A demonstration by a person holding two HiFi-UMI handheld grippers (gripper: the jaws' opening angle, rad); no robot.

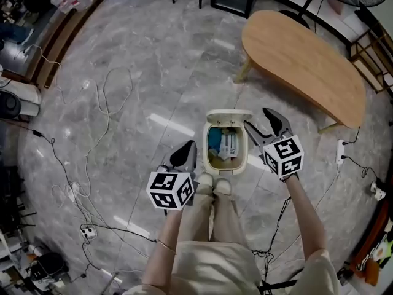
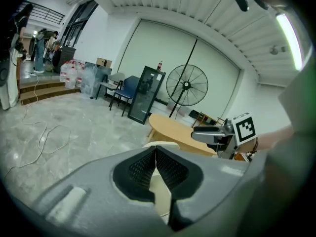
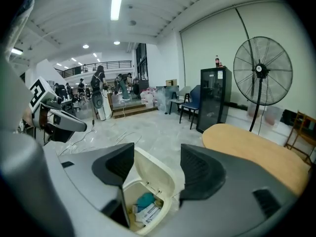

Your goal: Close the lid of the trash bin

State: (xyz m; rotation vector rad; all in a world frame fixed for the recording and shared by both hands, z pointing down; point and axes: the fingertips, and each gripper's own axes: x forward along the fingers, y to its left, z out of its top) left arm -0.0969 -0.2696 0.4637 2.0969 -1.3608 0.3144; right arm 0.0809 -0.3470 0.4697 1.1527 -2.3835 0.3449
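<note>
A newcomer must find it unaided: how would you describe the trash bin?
Find the curved wooden table on the grey marble floor. Off its near end, at the person's shoes, stands the trash bin. It is the only cream container, its lid flipped up over blue and white rubbish.

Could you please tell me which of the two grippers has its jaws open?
The right gripper: its jaws stand well apart, framing the open trash bin. The left gripper has its jaws pressed together at the tips.
</note>
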